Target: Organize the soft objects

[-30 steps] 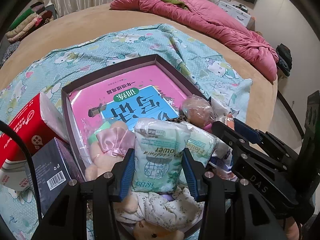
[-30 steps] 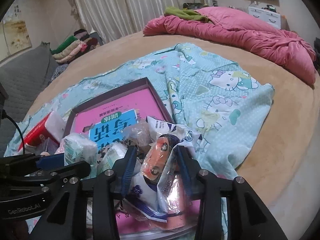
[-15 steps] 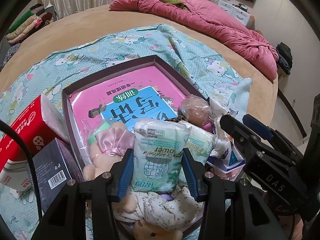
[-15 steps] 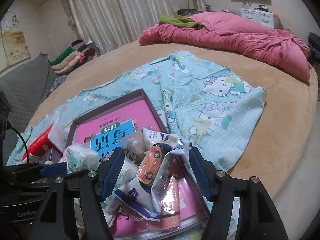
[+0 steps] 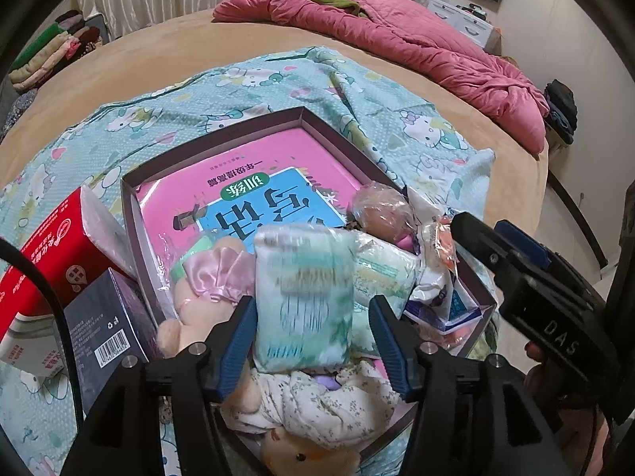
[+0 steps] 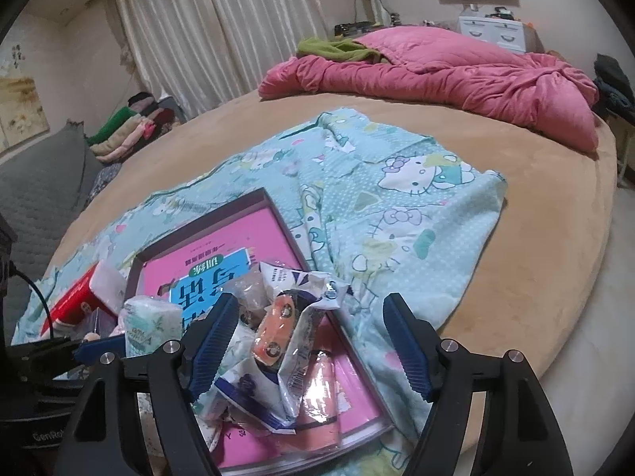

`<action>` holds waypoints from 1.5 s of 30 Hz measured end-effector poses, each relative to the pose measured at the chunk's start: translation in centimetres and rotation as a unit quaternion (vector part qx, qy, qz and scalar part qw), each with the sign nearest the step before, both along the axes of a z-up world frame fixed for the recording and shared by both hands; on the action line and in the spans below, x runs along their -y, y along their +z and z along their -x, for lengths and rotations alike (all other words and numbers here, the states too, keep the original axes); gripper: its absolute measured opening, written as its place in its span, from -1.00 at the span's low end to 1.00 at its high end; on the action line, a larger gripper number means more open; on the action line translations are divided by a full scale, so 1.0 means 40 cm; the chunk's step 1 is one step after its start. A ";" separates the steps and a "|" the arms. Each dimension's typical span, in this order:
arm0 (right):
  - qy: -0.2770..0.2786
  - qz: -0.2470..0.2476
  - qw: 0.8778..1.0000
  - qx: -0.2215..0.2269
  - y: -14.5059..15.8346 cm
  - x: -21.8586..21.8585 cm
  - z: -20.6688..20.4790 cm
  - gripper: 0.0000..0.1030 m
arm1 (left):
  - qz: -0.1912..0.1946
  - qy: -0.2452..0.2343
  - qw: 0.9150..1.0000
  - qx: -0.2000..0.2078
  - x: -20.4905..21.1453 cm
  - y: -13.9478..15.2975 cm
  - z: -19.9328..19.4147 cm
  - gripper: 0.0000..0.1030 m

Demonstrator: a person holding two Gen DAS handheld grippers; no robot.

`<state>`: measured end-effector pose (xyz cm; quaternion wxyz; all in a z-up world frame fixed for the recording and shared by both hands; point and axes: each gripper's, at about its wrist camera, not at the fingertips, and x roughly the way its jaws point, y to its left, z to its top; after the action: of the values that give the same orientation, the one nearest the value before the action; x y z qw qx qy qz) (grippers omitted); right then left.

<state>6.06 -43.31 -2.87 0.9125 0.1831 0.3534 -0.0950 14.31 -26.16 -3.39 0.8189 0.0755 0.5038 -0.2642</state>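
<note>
1. Tissue pack point(image 5: 303, 297), soft and green-printed, standing on end at the near end of the box point(image 5: 222, 135), propped among other soft things on top of the pink book point(image 5: 254, 182); outline blurred, so probably settling
2. Left gripper point(image 5: 315, 341) straddling the pack's lower half, jaws just opened to a middling width; left pad at or just beside the pack's edge, right pad clearly apart from it, so judged released and not gripped
3. Long axis of the pack running up and away from the left gripper, roughly along its fingers, towards the far wall of the box; left hand plainly the nearer one to it
4. Right gripper point(image 6: 309, 341) over the right-hand near corner of the box, jaws just opened wide; crumpled snack bag point(image 6: 305, 317) and orange toy car point(image 6: 274, 333) lying between the pads, touched by neither
5. Packed round the pack inside the box: plush toy with a pink bow point(image 5: 206, 277) to its left, second tissue pack point(image 5: 381, 277) to its right, floral cloth point(image 5: 325, 400) in front at the near wall
6. Outside the left wall of the box: red tissue carton point(image 5: 59, 246) and dark carton point(image 5: 107, 325), leaning against it
7. Likely next: drawing the left gripper straight back along the pack's axis, keeping the left pad from dragging the pack over; risk of it toppling onto the plush toy
</note>
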 end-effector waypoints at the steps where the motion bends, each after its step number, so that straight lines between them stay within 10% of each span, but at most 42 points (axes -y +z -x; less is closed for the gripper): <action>1: -0.003 0.000 1.000 0.001 0.002 0.003 0.003 0.49 | 0.000 -0.001 1.000 0.000 0.000 0.001 0.002 0.18; 45: 0.041 0.024 0.998 0.036 0.268 -0.228 0.196 0.57 | 0.010 0.081 0.993 0.087 -0.256 0.221 0.176 0.66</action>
<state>-1.78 -34.18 7.84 0.9319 0.1500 0.3249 -0.0590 7.27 -15.93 5.45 0.8792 0.0493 0.4322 -0.1946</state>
